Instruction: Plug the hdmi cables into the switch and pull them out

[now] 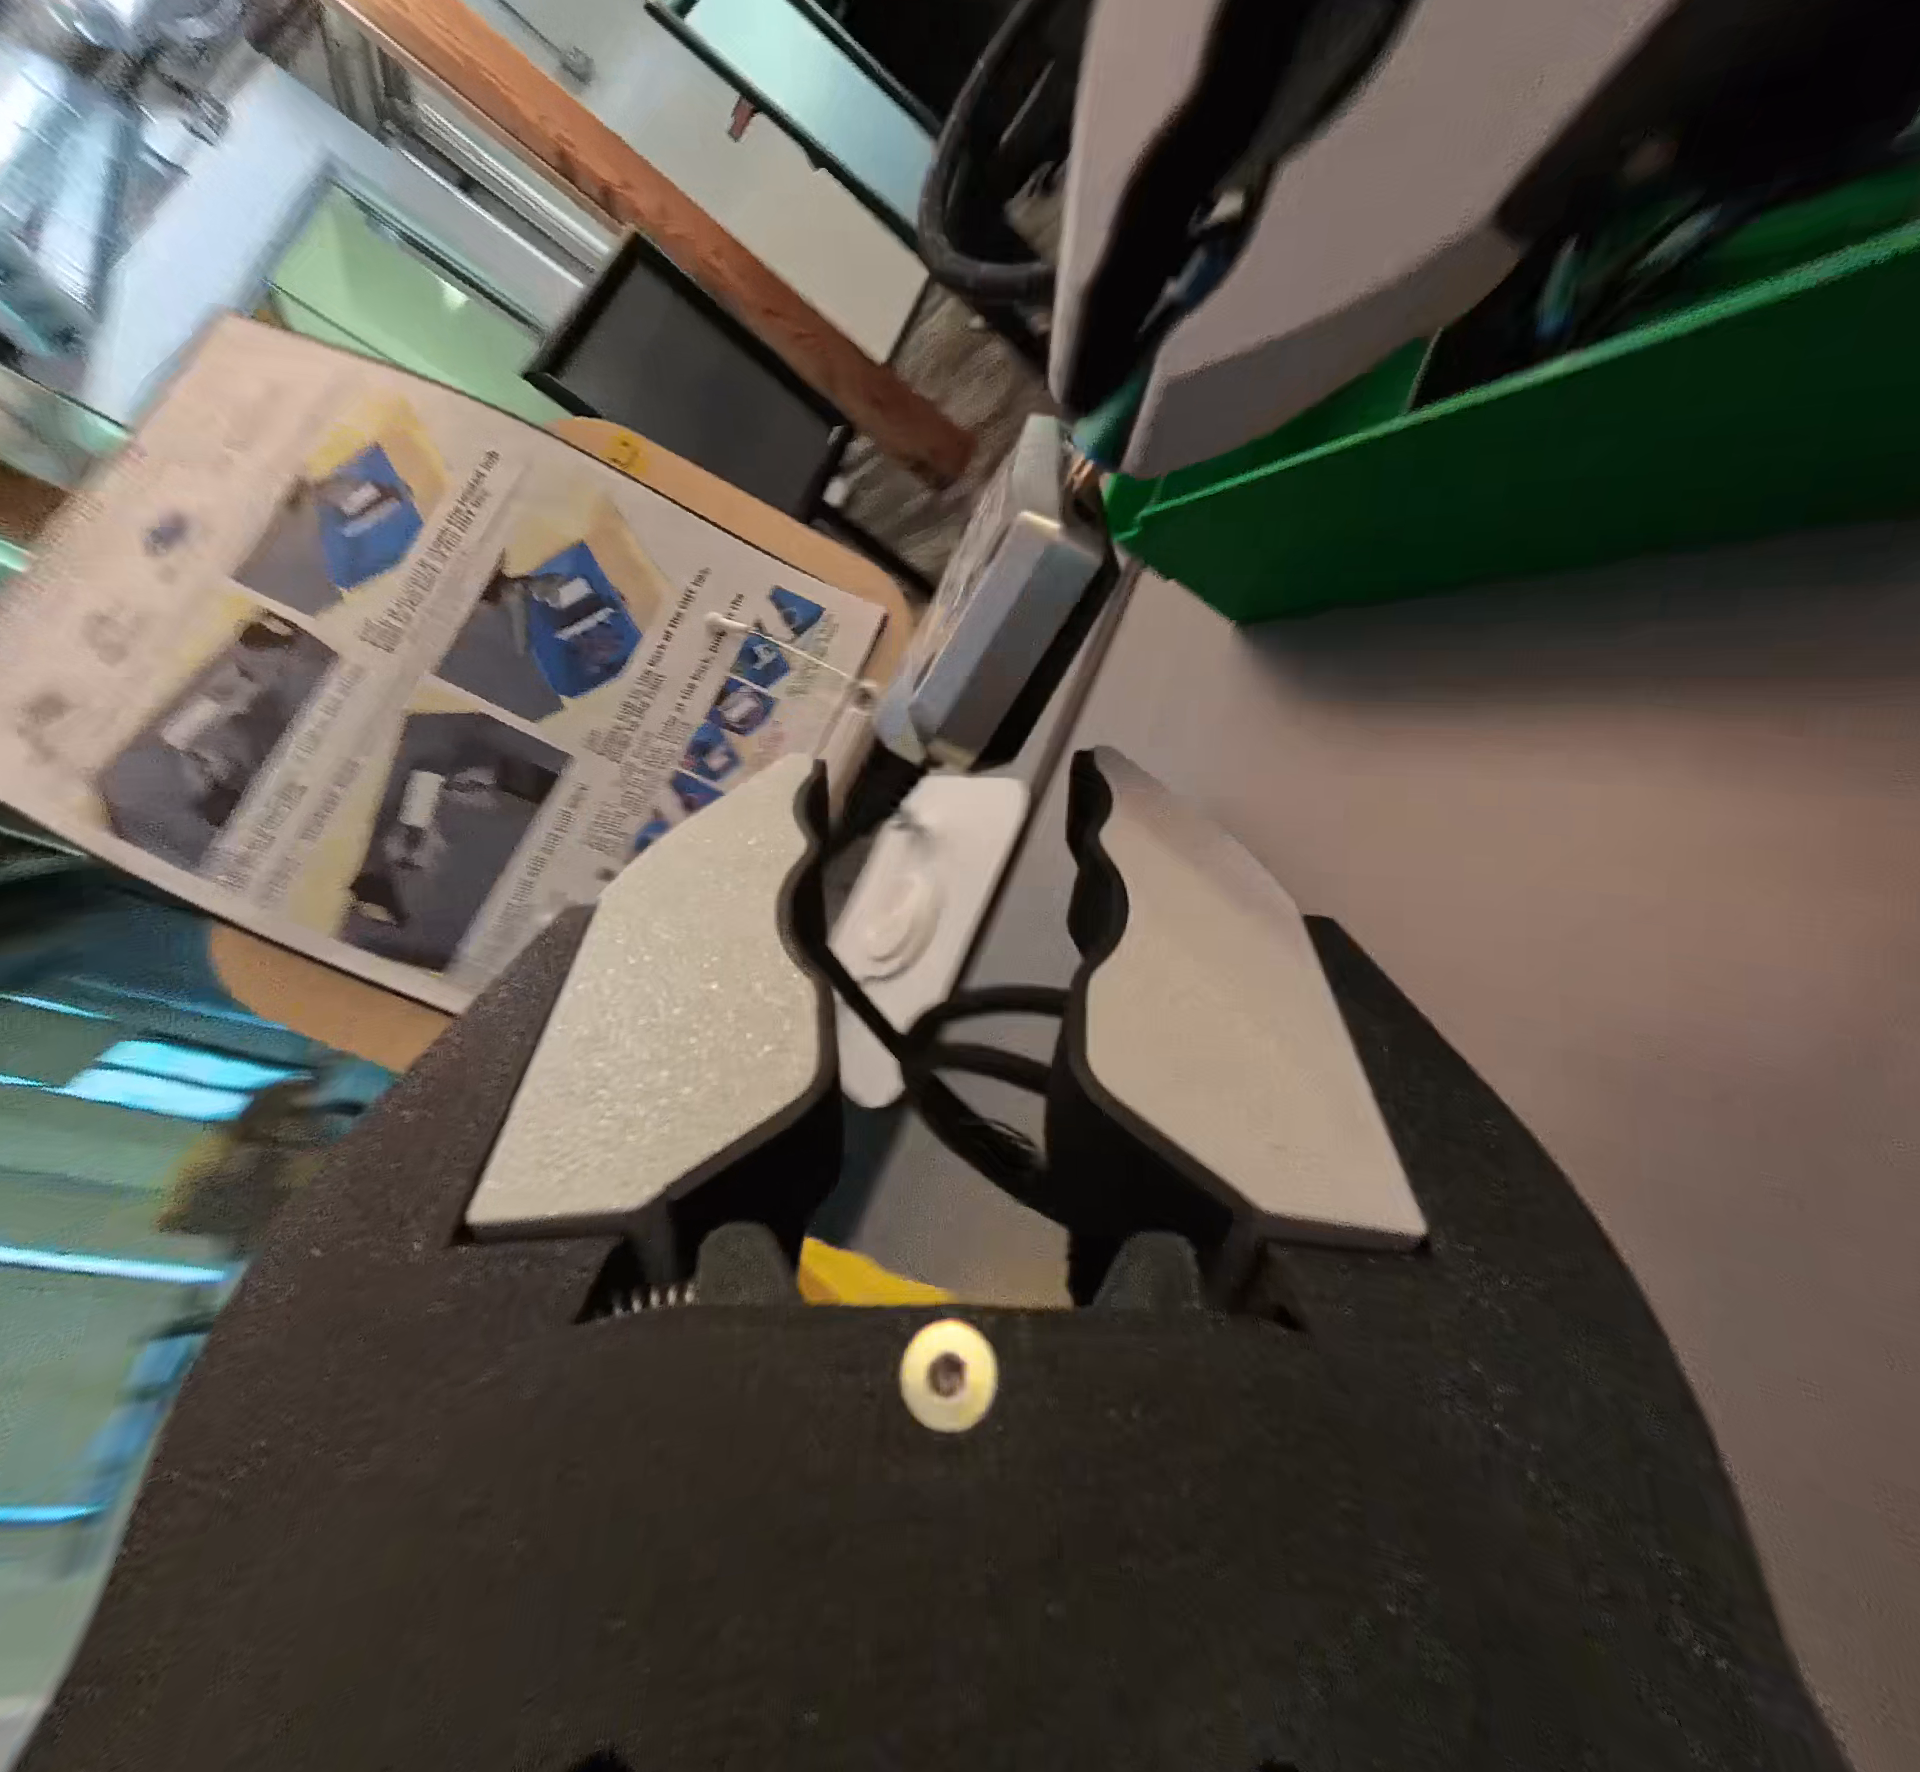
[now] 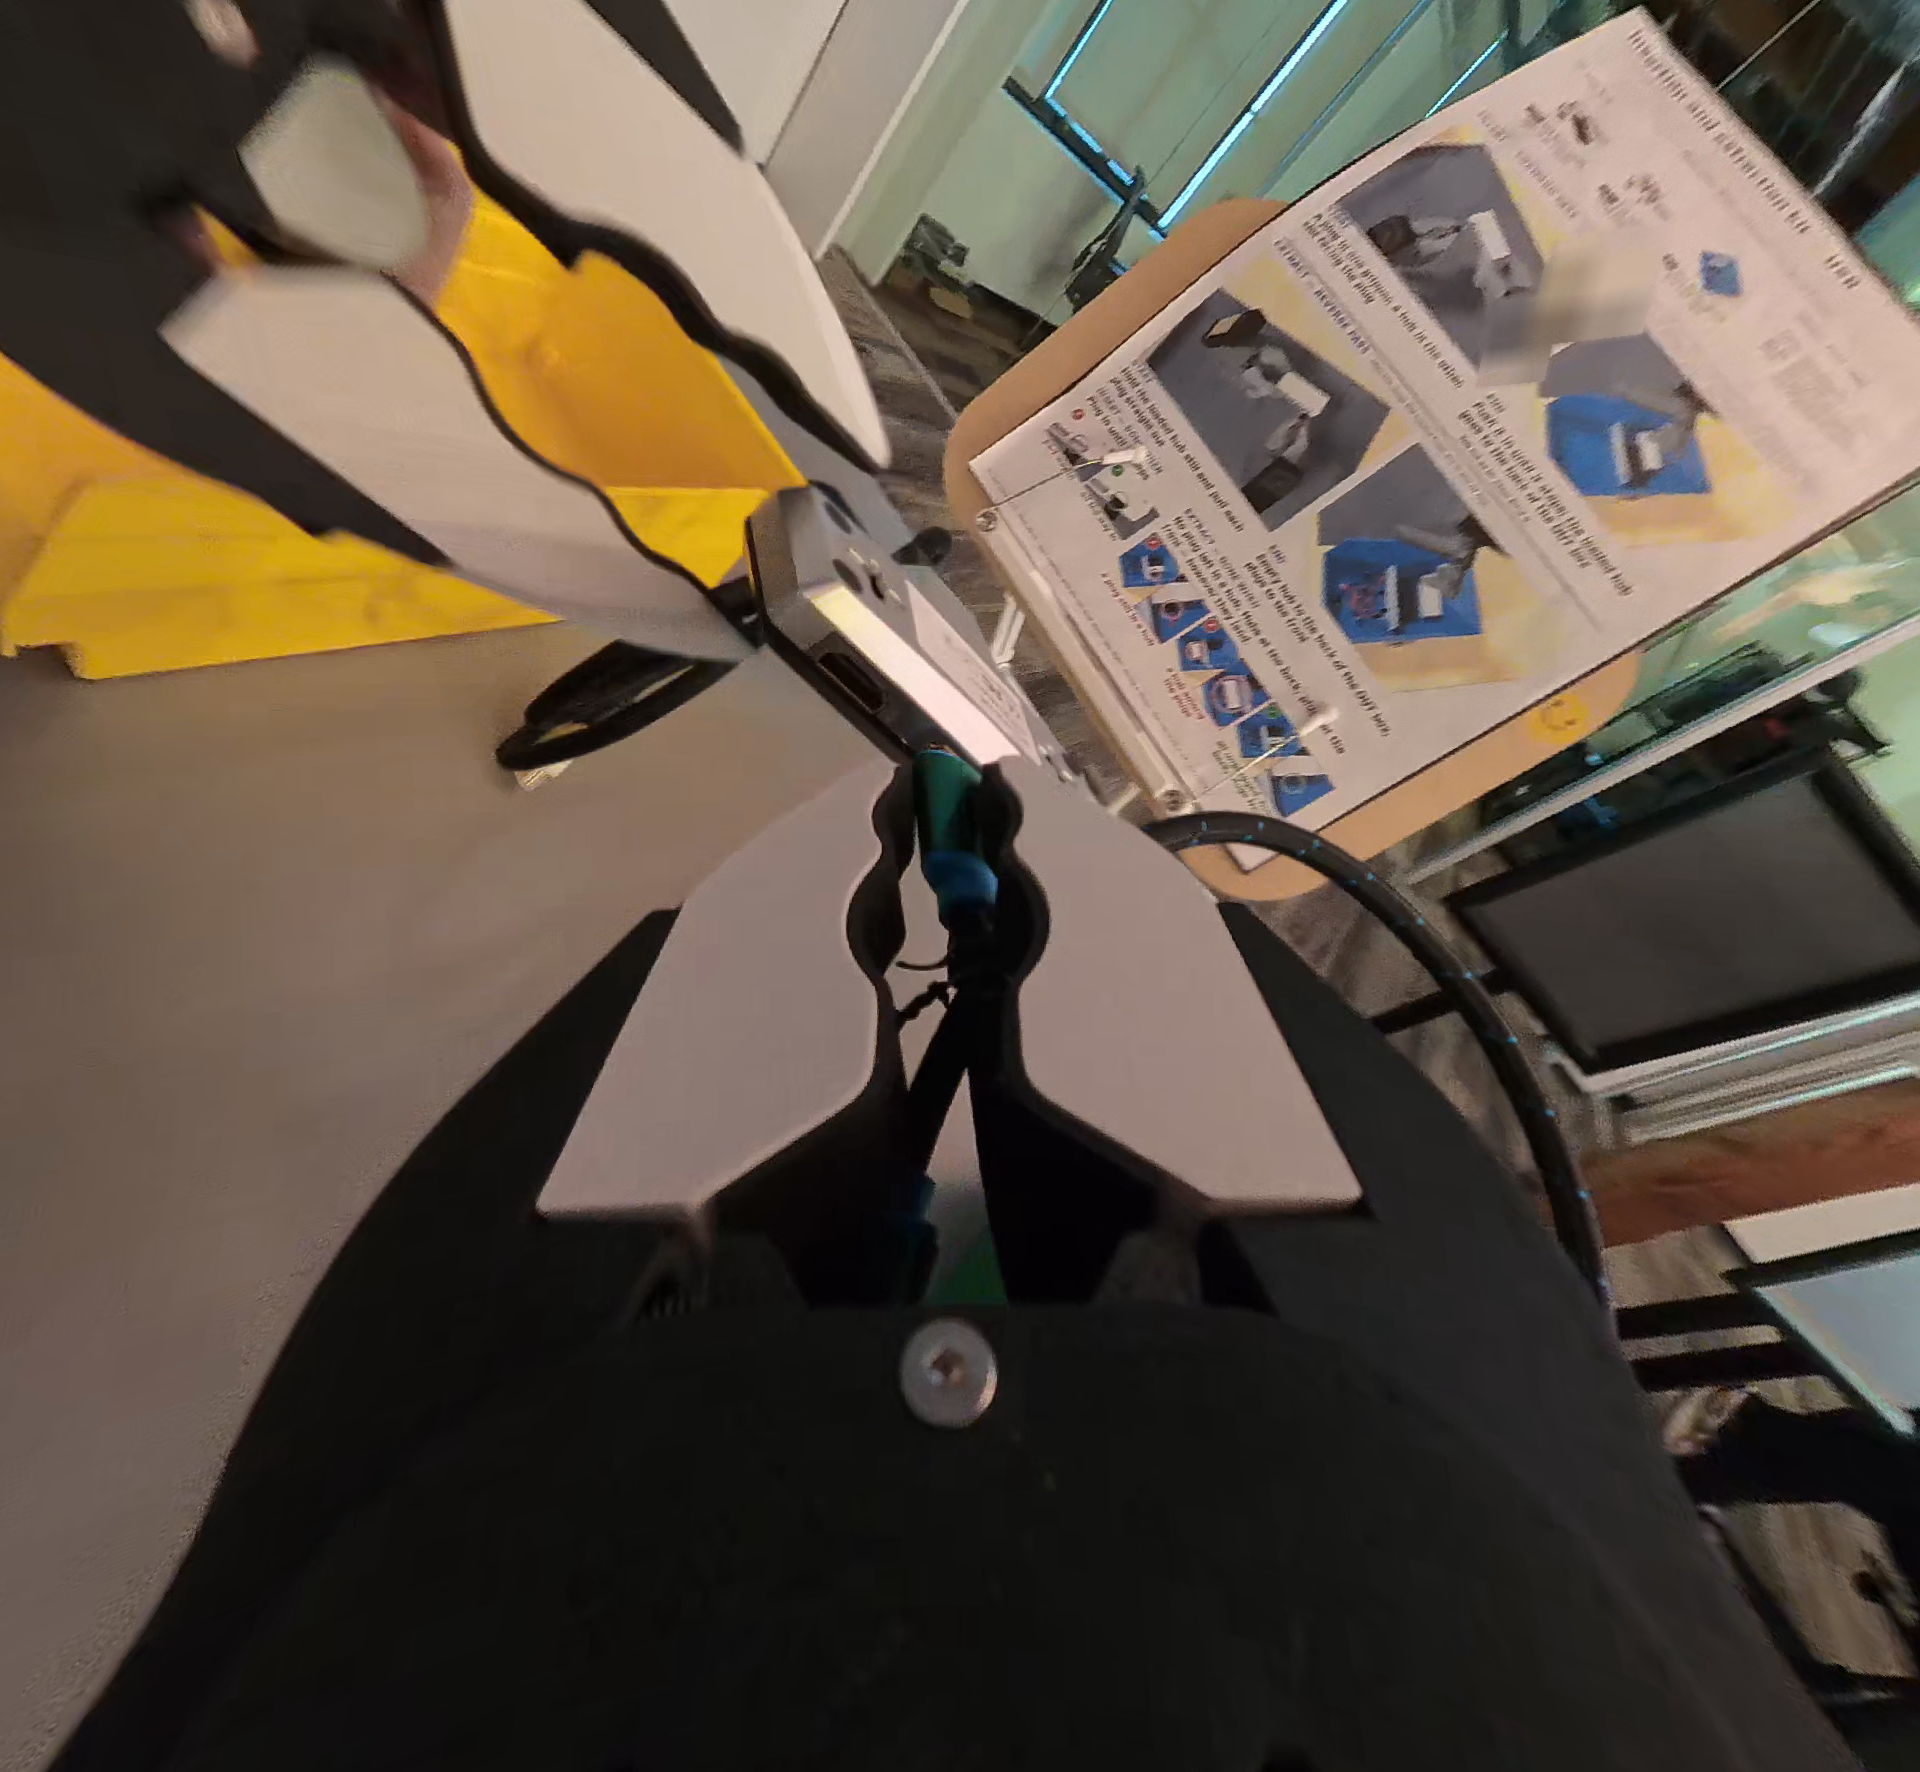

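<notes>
Above the grey table point(image 2: 260, 891), the right gripper point(image 2: 951, 823) is pinching the stiff green plug point(image 2: 943, 787); the left gripper point(image 2: 727, 579) is clamping the light, slippery switch point(image 2: 883, 621).

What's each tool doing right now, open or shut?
Left tool: shut on the switch.
Right tool: shut on the green cable plug, at the switch.

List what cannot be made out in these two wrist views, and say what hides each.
- Right wrist view: whether the green HDMI plug is fully seated in the grey metal switch box. The right gripper jaws, shut on the plug, cover the joint.
- Right wrist view: the far end of the black braided cable, which runs behind the gripper body.
- Left wrist view: the contents of the green plastic bin, hidden by its wall.
</notes>
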